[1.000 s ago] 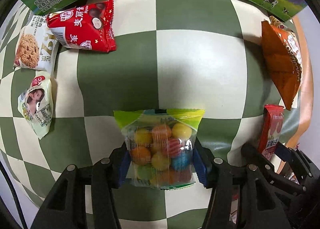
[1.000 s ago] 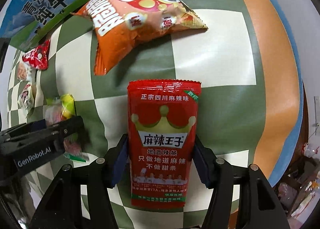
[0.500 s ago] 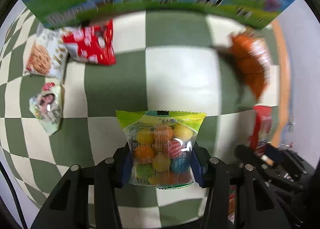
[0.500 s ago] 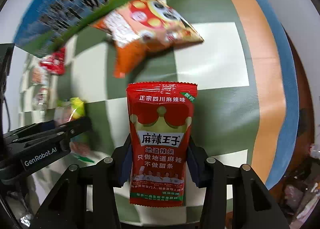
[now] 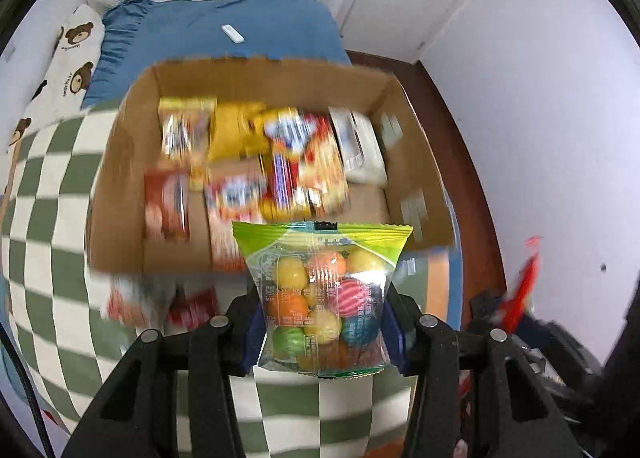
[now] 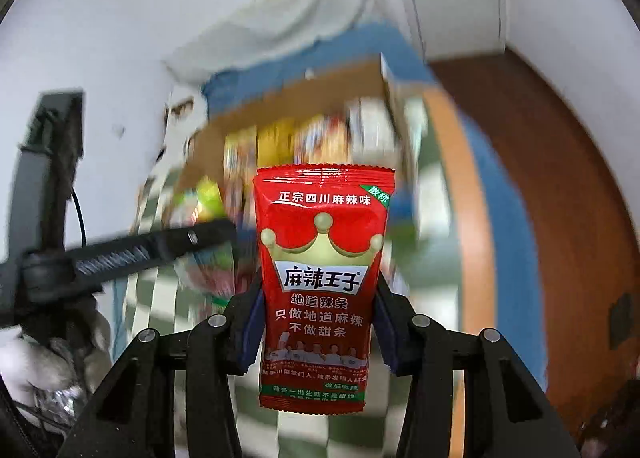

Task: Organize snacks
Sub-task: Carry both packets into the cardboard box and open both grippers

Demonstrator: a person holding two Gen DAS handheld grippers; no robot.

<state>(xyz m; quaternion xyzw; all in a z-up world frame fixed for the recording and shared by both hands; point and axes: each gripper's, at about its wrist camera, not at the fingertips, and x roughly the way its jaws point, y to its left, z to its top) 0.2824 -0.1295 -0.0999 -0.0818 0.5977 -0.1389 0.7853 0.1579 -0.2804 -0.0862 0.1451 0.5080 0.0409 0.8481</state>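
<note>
White walls and a door back a bed [image 5: 224,30] with a blue cover, beyond a green-and-white checked surface [image 5: 44,226]. On that surface stands an open cardboard box [image 5: 116,194], holding blurred snack packs [image 5: 256,162] in yellow, red and white. More packs [image 5: 160,302] lie on the checks just in front of the box. The left hand-held gripper [image 5: 322,322] is clamped on a clear candy bag [image 5: 322,290] with a green top, held up in front of the box's near wall. The right hand-held gripper [image 6: 316,332] is clamped on a red packet [image 6: 320,282] with a crown, upright, also before the box [image 6: 296,98].
</note>
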